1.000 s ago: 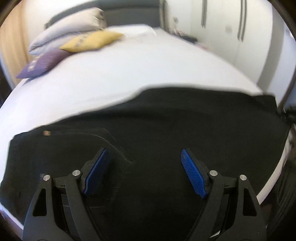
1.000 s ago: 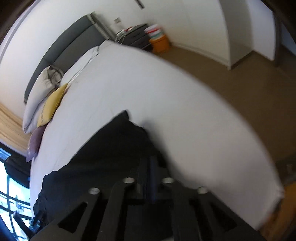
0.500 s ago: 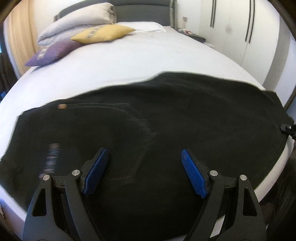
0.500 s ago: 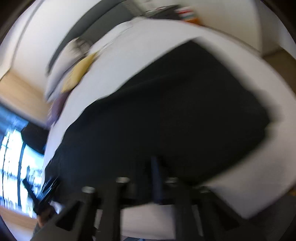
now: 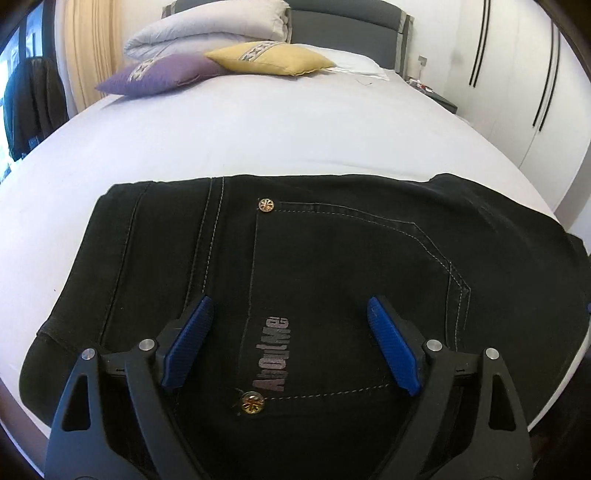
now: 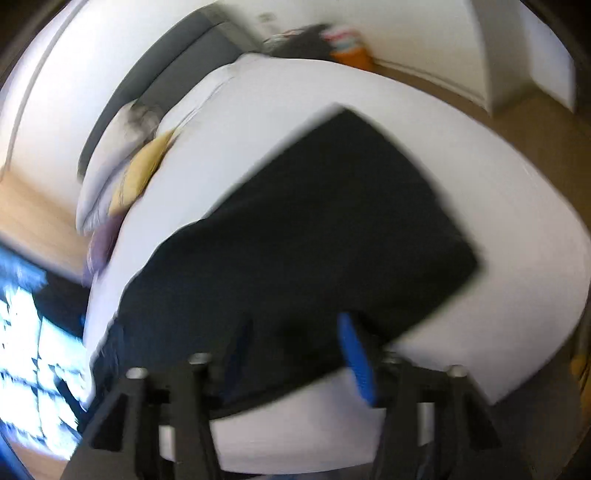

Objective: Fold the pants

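The left hand-held gripper points steeply down, its jaws spread wide and just opened further, gripping nothing. The right hand-held gripper has just parted its jaws, also gripping nothing.

The left wrist view looks down close over the black pants toward the pillows and headboard; the right wrist view, blurred, faces the same bed from the foot corner; both share pants and pillows
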A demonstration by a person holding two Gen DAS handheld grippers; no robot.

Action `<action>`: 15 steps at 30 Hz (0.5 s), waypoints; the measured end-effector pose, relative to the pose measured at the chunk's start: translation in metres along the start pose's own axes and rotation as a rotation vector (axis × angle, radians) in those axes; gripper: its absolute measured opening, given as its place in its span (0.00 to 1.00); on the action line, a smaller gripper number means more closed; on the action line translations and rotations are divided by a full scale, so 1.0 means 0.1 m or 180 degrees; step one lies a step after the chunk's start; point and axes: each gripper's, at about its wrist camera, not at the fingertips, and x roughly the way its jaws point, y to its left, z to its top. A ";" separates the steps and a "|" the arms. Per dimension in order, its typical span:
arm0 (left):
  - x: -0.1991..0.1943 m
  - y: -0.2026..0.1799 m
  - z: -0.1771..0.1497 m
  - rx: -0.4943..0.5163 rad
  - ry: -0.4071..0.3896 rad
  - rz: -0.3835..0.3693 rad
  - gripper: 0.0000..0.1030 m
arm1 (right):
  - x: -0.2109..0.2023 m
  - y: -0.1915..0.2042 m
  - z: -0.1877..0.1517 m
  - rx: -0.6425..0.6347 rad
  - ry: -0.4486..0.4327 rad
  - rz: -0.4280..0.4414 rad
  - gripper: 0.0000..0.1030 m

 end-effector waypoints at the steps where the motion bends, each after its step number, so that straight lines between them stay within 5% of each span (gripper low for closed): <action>1: 0.00 -0.01 0.01 0.0021 -0.0003 0.0047 0.84 | -0.08 -0.16 0.02 0.0175 -0.0028 0.0032 0.24; 5: -0.11 -0.10 -0.04 -0.0014 -0.0010 0.0159 0.84 | -0.58 -0.55 0.11 0.0403 -0.0382 -0.0372 0.52; 9: -0.37 -0.44 -0.02 -0.0044 -0.0164 0.0077 0.84 | -0.93 -0.77 0.09 0.0749 -0.0557 0.0014 0.52; 15: -0.68 -1.15 -0.04 0.0059 -0.0223 -0.0552 0.84 | -0.45 -0.72 -0.01 0.1063 -0.0130 0.0314 0.53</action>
